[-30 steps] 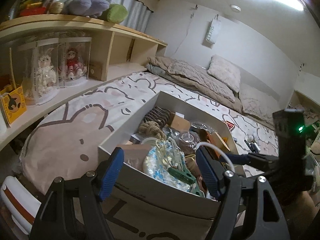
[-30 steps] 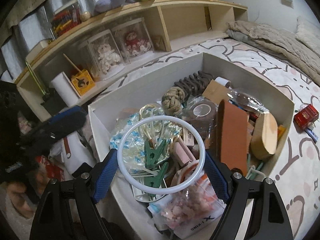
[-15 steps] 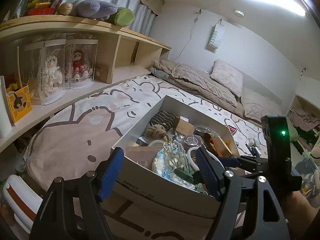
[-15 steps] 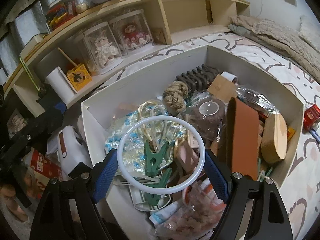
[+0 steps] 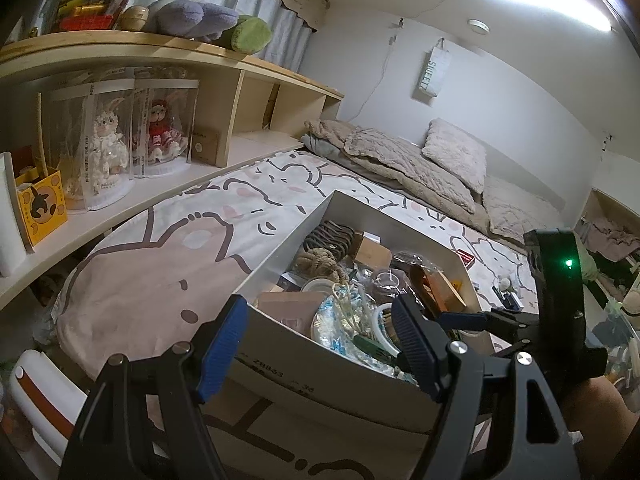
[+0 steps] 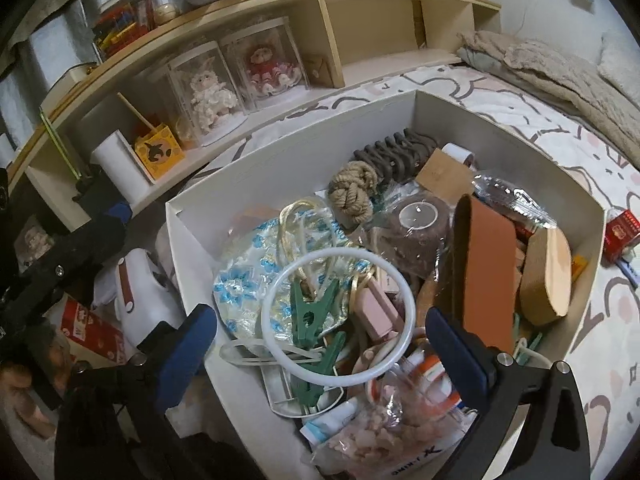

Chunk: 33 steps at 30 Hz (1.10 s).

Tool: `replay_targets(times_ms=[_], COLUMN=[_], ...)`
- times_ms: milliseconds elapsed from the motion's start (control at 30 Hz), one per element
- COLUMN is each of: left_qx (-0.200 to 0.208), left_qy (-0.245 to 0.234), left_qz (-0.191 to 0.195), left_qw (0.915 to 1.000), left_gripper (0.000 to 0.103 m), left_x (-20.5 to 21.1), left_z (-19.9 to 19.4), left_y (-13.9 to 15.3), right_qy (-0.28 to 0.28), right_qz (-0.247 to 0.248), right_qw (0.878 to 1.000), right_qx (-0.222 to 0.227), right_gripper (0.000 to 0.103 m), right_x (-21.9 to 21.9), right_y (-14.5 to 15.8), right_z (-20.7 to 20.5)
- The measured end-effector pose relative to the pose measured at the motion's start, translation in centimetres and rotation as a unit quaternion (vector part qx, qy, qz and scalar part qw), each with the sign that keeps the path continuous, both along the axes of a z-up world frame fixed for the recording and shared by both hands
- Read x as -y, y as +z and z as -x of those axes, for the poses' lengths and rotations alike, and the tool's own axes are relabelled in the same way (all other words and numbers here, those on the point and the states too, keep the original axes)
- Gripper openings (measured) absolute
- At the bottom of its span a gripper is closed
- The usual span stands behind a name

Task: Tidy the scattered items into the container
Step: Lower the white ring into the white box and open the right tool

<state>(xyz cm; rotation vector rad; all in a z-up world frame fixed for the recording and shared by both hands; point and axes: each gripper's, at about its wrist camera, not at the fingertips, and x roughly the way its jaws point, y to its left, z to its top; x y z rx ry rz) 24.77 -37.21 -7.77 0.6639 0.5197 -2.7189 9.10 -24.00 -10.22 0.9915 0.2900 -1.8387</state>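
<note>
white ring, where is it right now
In the right wrist view the white ring lies in the box, near its front, atop green pegs, beside the brown strap.

- From the left wrist we look low and level across the box's (image 5: 320, 364) near wall toward the far pillows (image 5: 452, 152), shelf (image 5: 168, 56) at upper left.
- From the right wrist we look steeply down into the box (image 6: 288, 148), close over its contents, shelf (image 6: 360, 0) across the top.
- We share the box, shelf and bedsheet (image 5: 152, 272) in both views.
- The right gripper (image 5: 472, 320) sits at the left view's right; the left gripper (image 6: 100, 224) at the right view's left edge.
</note>
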Motion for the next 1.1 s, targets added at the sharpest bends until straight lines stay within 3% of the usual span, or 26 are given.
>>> replay_targets(times_ms=[700,933,1100], left_qx=[0.0,0.0,0.001], left_qy=[-0.006,-0.01,-0.011], left_qz=[0.011,0.014,0.015], left_qw=[0.9999,0.9998,0.9998], left_gripper=[0.074,0.074,0.074], left_x=[-1.1,-1.7,-1.9], left_z=[-0.1,-0.3,-0.3], left_y=[1.2,1.5,1.6], right_qy=[-0.038,-0.028,-0.011], right_qz=[0.04,-0.043,-0.089], right_qw=[0.998,0.994,0.987], right_qx=[-0.003,-0.095,-0.133], right_gripper=[0.103,0.103,0.103], right_x=[-3.1,-2.7,-2.3], right_y=[2.2,1.2,-0.1], right_z=[1.2,0.6,0.1])
